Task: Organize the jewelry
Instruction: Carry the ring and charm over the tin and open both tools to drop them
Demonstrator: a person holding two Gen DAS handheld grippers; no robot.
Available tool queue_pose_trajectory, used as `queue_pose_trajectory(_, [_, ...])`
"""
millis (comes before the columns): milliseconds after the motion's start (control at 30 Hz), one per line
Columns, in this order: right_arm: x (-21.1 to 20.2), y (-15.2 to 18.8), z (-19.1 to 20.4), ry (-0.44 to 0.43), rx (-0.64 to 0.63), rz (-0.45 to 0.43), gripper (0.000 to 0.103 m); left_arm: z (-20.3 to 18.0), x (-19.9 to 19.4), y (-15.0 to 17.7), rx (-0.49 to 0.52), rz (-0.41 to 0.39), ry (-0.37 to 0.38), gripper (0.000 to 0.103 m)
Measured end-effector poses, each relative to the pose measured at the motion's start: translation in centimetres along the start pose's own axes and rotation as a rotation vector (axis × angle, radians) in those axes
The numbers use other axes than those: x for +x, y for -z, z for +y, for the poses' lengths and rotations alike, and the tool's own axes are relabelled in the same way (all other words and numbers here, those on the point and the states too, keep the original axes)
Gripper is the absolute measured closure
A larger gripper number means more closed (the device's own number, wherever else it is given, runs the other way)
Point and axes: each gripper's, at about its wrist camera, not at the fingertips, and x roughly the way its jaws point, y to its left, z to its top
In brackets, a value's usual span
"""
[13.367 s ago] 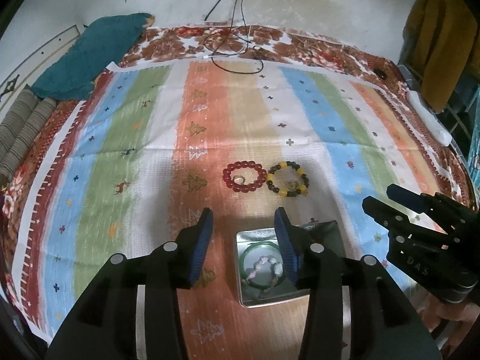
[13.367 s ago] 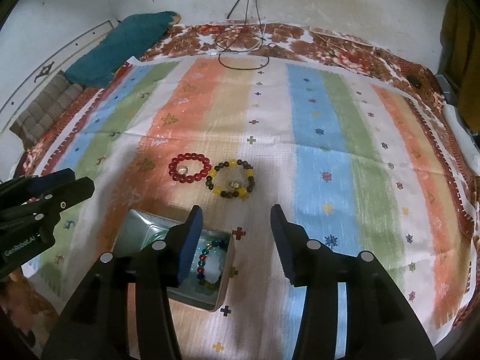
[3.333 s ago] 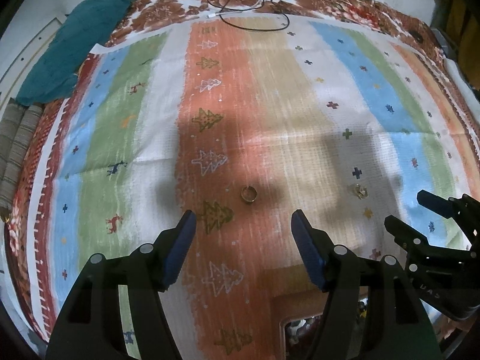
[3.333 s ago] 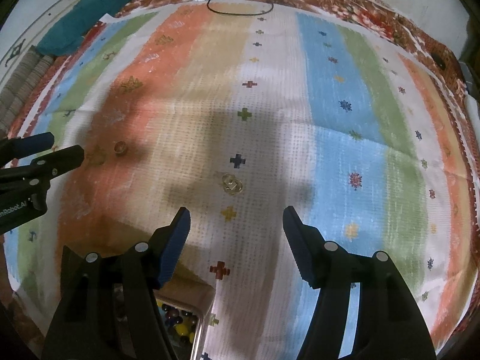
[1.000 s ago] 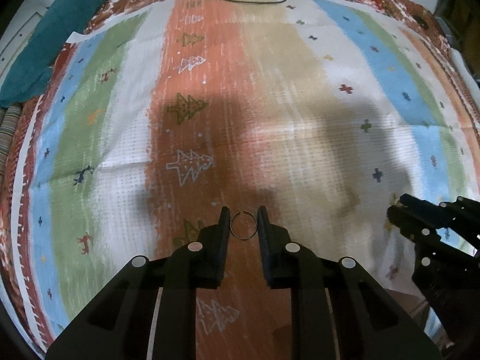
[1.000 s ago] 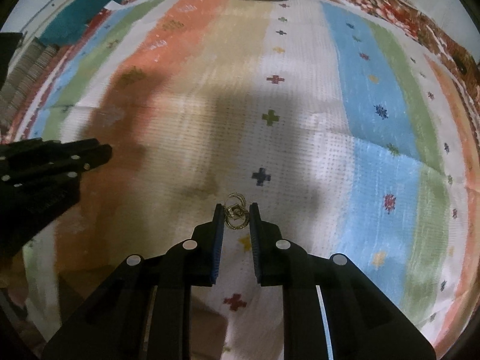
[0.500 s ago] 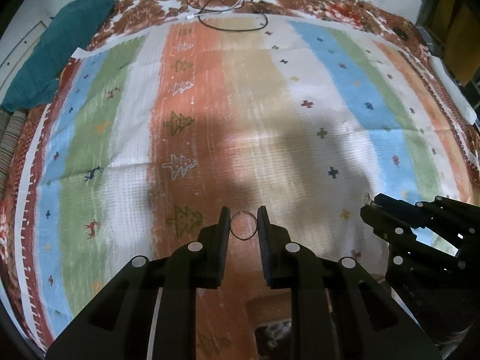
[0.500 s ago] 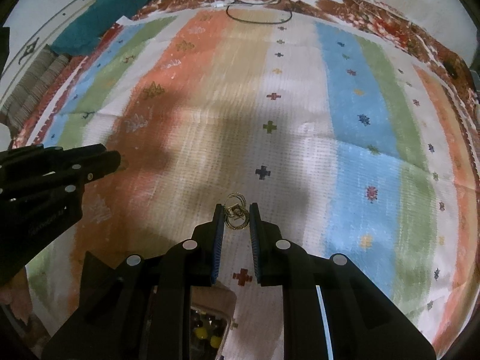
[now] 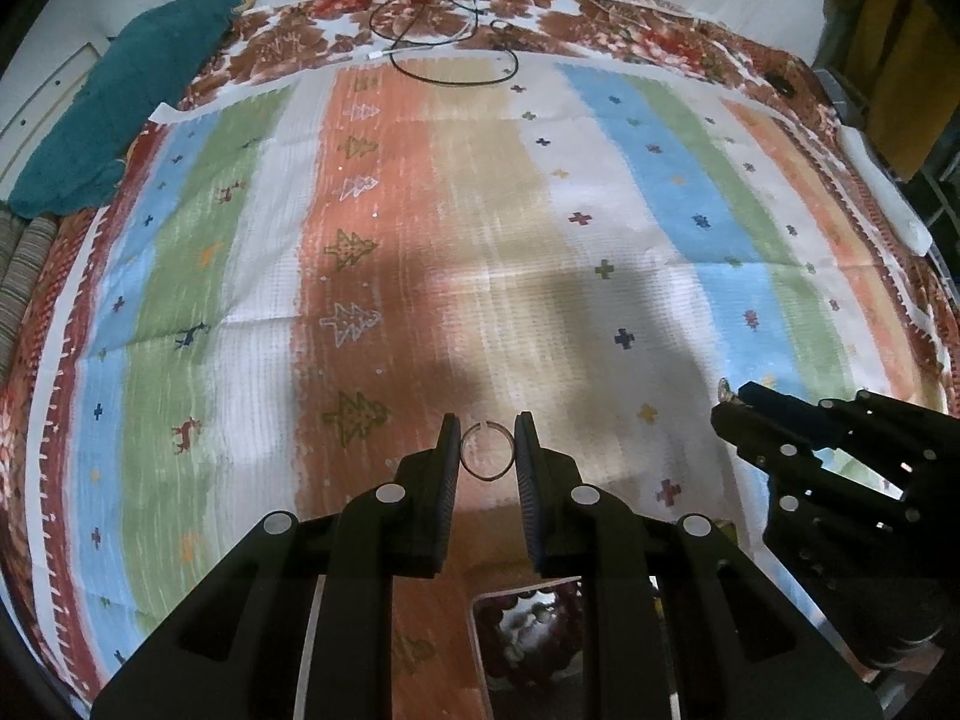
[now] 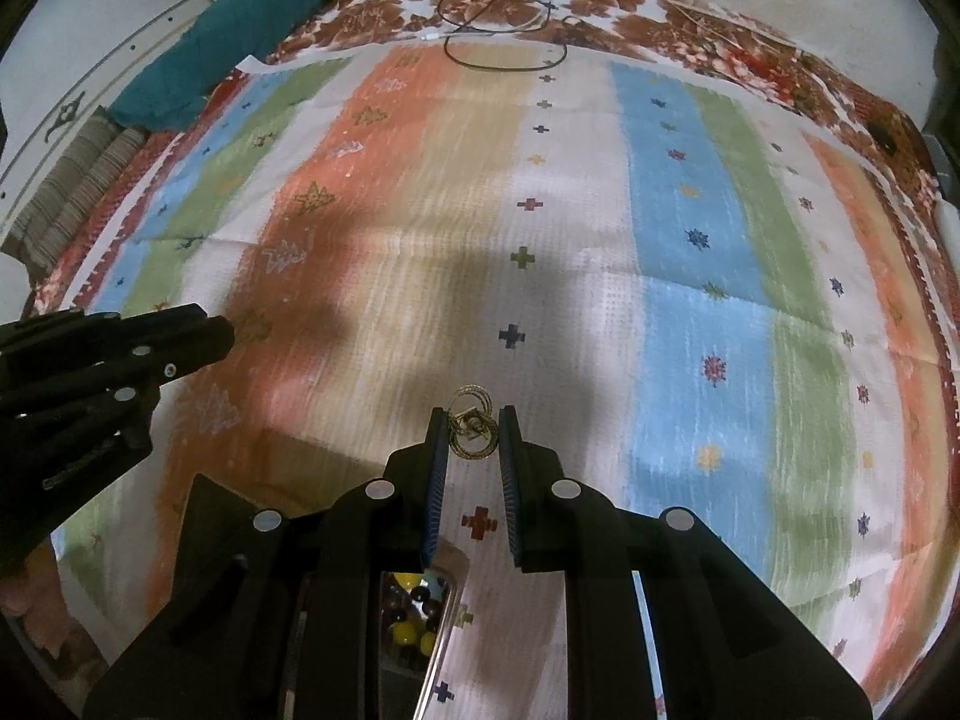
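Left gripper [image 9: 487, 443]: pinching thin open ring [image 9: 486, 451] between both pads, above striped cloth [image 9: 384, 228].
Right gripper [image 10: 474, 433]: clamping gold ornate ring [image 10: 474, 429], jaws narrow, ring sticking out toward 12 o'clock.
Metal tin [image 10: 447, 630]: lying at 6 o'clock under grippers, holding beaded bracelets [image 10: 411, 630].

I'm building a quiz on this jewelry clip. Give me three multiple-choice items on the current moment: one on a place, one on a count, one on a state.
1. Where is the tin?
A. far edge of the cloth
B. below the claws, near edge
C. on the teal towel

2. How many claws hold jewelry?
A. none
B. one
C. two

3. The left claw is:
A. wide open
B. shut on a ring
C. shut on nothing

Key: B, the tin shows under the fingers; C, the right claw pinches a gold charm too; B, the left claw clamps the ring.
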Motion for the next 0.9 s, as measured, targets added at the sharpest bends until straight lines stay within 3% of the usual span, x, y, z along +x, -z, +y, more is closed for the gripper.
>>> queue_pose_trajectory(900, [-3.3, 3.1, 0.7, -0.018, -0.005, -0.04, 0.085, -1.1, -3.8, 3.9, 0.0, -0.055, 0.038, 0.085])
